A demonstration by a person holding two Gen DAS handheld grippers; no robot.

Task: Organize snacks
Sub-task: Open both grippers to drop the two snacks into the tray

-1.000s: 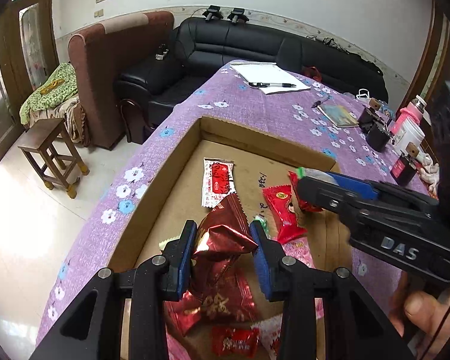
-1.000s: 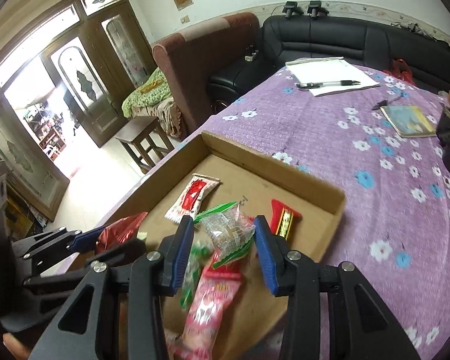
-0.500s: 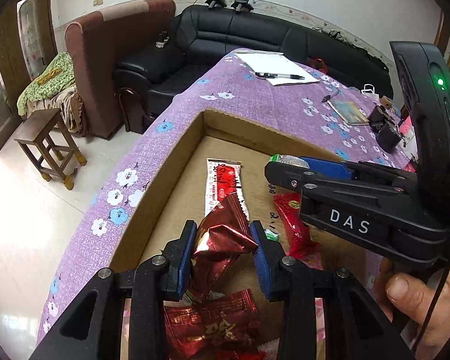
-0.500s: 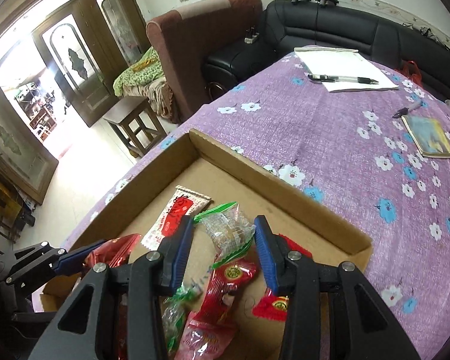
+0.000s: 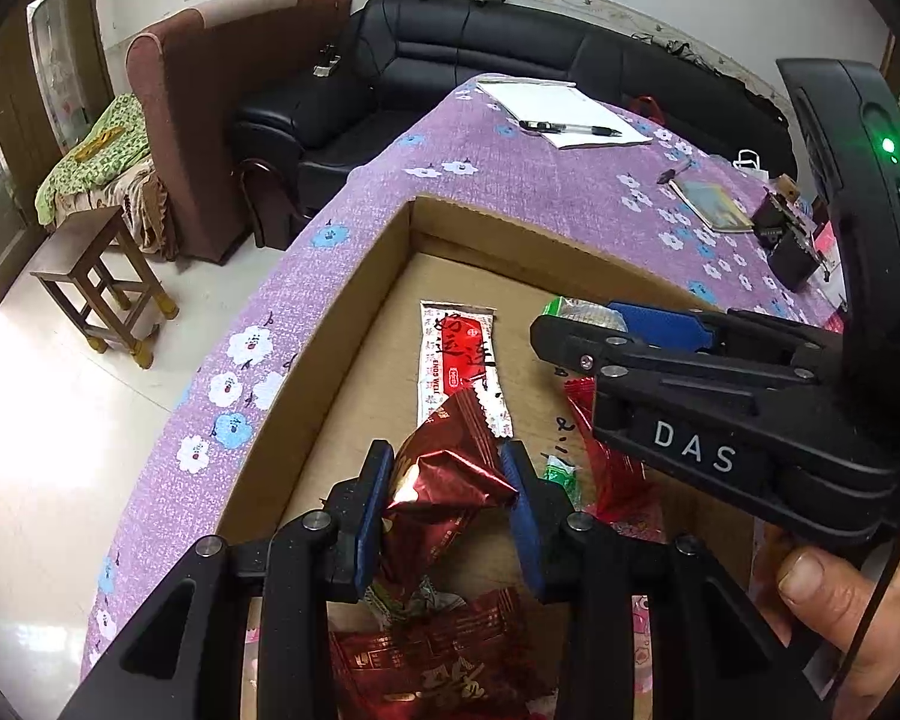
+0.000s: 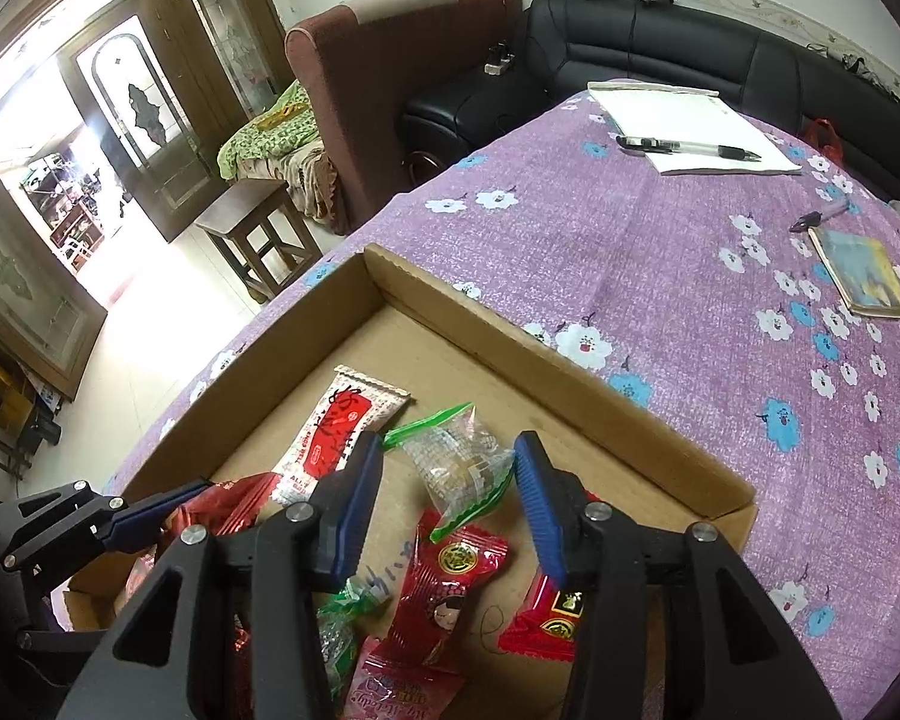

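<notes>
My left gripper (image 5: 447, 483) pinched a dark red foil snack (image 5: 444, 480) over the cardboard tray (image 6: 570, 372), only its view caught my thumb (image 5: 822, 600), my right gripper (image 6: 450, 480) angled down, jaws opening around a clear green-edged packet (image 6: 459, 468).

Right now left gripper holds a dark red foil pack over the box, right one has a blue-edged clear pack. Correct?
Not quite: the clear pack between the opening right gripper is green-edged, as the right wrist view shows. The left gripper does hold the dark red foil pack over the box.
</notes>
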